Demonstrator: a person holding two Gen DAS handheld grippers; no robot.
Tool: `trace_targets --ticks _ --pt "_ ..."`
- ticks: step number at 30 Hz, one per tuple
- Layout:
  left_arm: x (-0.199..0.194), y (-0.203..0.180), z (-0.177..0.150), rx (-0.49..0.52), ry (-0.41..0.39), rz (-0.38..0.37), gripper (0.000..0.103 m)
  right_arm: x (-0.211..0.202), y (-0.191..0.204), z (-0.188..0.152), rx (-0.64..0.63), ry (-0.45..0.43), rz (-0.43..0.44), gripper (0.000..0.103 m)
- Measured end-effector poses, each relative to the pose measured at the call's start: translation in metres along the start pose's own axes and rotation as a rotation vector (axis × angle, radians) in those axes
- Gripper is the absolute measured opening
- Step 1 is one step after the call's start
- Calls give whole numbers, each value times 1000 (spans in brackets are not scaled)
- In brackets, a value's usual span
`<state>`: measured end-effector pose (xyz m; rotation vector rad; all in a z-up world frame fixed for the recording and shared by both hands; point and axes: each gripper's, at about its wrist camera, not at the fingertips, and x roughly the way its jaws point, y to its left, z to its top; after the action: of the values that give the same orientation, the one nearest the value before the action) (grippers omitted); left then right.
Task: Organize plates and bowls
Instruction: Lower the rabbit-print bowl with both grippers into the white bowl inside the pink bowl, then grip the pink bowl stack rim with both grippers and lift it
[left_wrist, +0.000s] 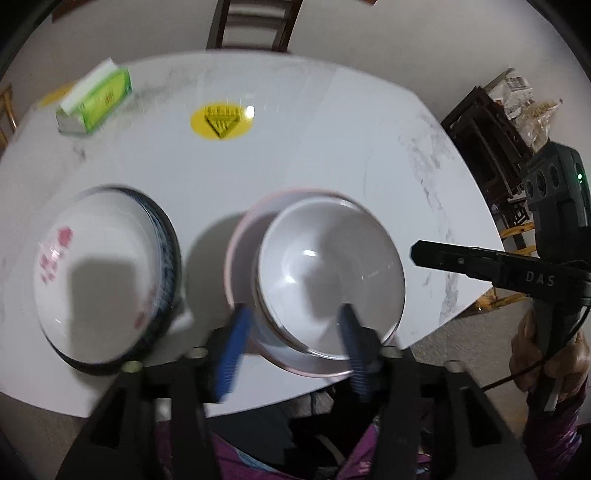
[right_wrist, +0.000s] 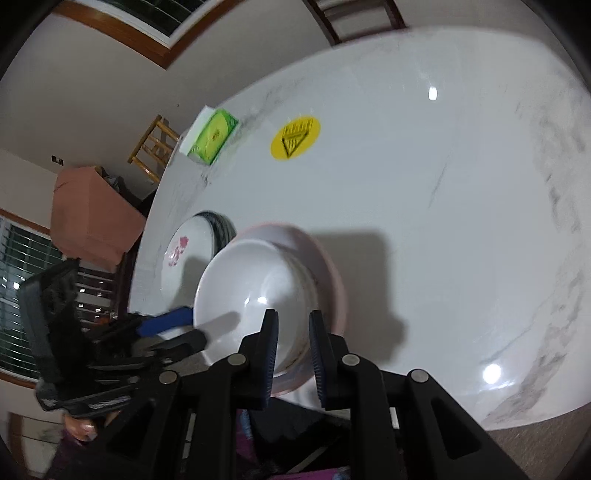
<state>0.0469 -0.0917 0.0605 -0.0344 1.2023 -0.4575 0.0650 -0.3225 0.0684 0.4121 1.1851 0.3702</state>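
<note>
Two hand-held grippers work at the near tabletop (left_wrist: 332, 147) edge. Left hand-held gripper (left_wrist: 295, 332), jaws apart, straddles the plain white ceramic bowl (left_wrist: 328, 273) on the pink-rimmed plate (left_wrist: 240, 240). Right hand-held gripper (right_wrist: 293, 332), jaws apart, straddles its near rim.

Both wrist views close over the table's (left_wrist: 332, 122) near edge, sharing the white bowl (left_wrist: 328, 273)

Overhead light is falling on the glossy white table (left_wrist: 295, 162), throwing small bright glare spots beyond the fingertips and a larger one to the right of the right gripper's fingers (right_wrist: 271, 347), while dark shadows are lying inside the white bowl (left_wrist: 328, 273) and just past it. Motion blur is smearing the left gripper's blue pads (left_wrist: 232, 354) (the bowl rims too). Fisheye distortion is bending the table edge, and the corners are fading to black.
</note>
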Motion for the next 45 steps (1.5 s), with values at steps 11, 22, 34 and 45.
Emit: trace_targets --ticks 11,22,34,45 --pt "1 38 -23 -80 -129 114 82 6 -27 -34 67 -64 32 19" --pt "0 65 -33 -199 -134 1 72 18 -23 -37 66 -41 28 19" --pt "32 73 -29 -286 -1 -105 59 28 -25 -32 85 -16 31 19" --pt "40 66 -29 -309 10 17 73 31 -23 -27 92 16 2 19"
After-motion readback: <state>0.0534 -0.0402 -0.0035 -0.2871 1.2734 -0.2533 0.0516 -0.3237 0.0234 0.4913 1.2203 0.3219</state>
